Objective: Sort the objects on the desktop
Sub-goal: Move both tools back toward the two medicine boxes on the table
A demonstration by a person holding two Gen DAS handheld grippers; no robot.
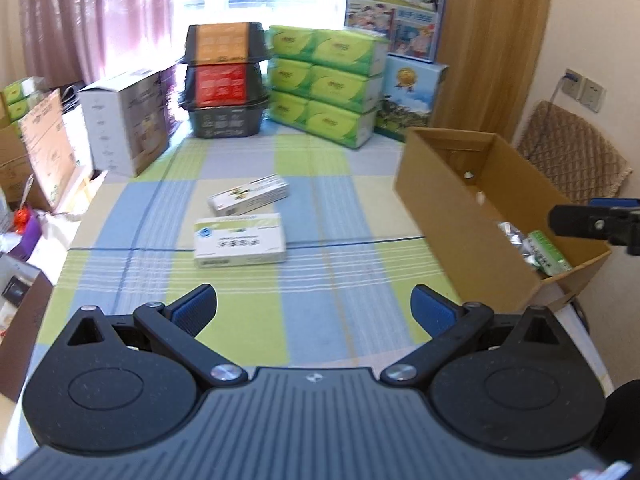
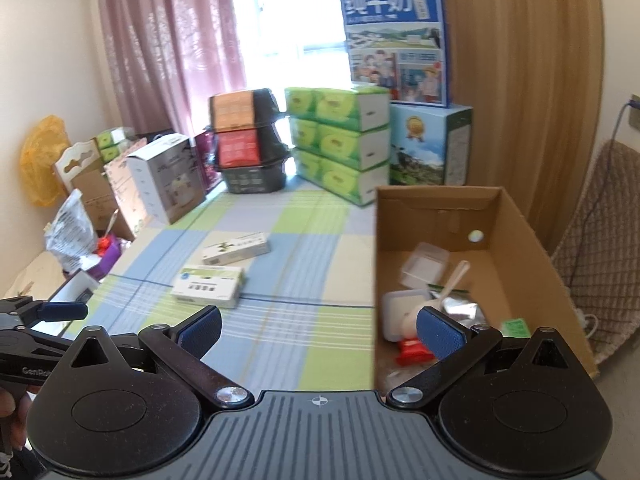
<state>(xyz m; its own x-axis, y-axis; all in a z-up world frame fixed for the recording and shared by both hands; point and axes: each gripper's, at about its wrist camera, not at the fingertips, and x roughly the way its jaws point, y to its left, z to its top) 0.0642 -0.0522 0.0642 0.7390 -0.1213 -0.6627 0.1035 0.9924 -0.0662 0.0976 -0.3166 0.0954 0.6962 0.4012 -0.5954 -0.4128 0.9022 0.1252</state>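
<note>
Two white-and-green flat boxes lie on the checked tablecloth: the nearer box (image 1: 240,240) (image 2: 208,290) and, behind it, a slimmer box (image 1: 249,195) (image 2: 235,249). A brown cardboard carton (image 1: 452,216) (image 2: 532,240) stands at the right, holding a clear plastic container (image 2: 424,264), a white spoon (image 2: 454,280), foil packs (image 2: 460,310), a red item (image 2: 412,352) and a green packet (image 1: 548,254). My left gripper (image 1: 314,314) is open and empty, short of the nearer box. My right gripper (image 2: 318,330) is open and empty, straddling the carton's left wall.
Green tissue packs (image 1: 328,84), stacked black baskets (image 1: 224,80), a white appliance box (image 1: 128,120) and blue milk cartons (image 1: 400,12) line the table's far end. Clutter and bags crowd the left edge (image 2: 76,232). A woven chair (image 1: 572,152) stands right of the carton.
</note>
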